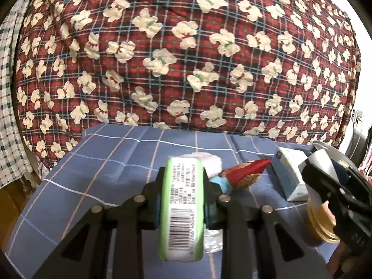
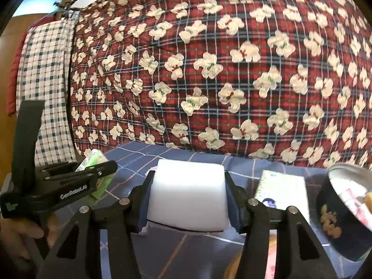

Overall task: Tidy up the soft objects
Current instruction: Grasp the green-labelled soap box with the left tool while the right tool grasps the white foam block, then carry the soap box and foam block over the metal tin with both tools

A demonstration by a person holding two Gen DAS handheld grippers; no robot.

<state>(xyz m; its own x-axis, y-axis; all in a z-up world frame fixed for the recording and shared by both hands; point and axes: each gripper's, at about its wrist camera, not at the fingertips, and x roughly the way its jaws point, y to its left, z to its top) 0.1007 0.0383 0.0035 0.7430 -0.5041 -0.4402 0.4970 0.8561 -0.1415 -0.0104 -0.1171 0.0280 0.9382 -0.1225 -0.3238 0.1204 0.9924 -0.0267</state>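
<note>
Firstly, left wrist view: left gripper (image 1: 182, 181) closed on a green-edged tissue pack (image 1: 182, 207), barcode face up, pinched between both fingers and held above the blue checked cloth (image 1: 104, 162). Beyond it on the cloth: a white fluffy item (image 1: 212, 161), a red and gold soft toy (image 1: 246, 172) with a blue part, and a pale blue tissue packet (image 1: 289, 174), lying close together. Right gripper (image 1: 334, 186) enters at the right edge. Red plaid quilt with cream flowers (image 1: 186, 53) fills the background. Right wrist view: right gripper (image 2: 188, 187) clamped on a white foam block (image 2: 188, 195), lifted just over the cloth. Patterned tissue packet (image 2: 282, 189) beside it to the right; dark round tin (image 2: 341, 218), tilted, at the far right. Left gripper (image 2: 93, 176) with the green pack at the left.
</note>
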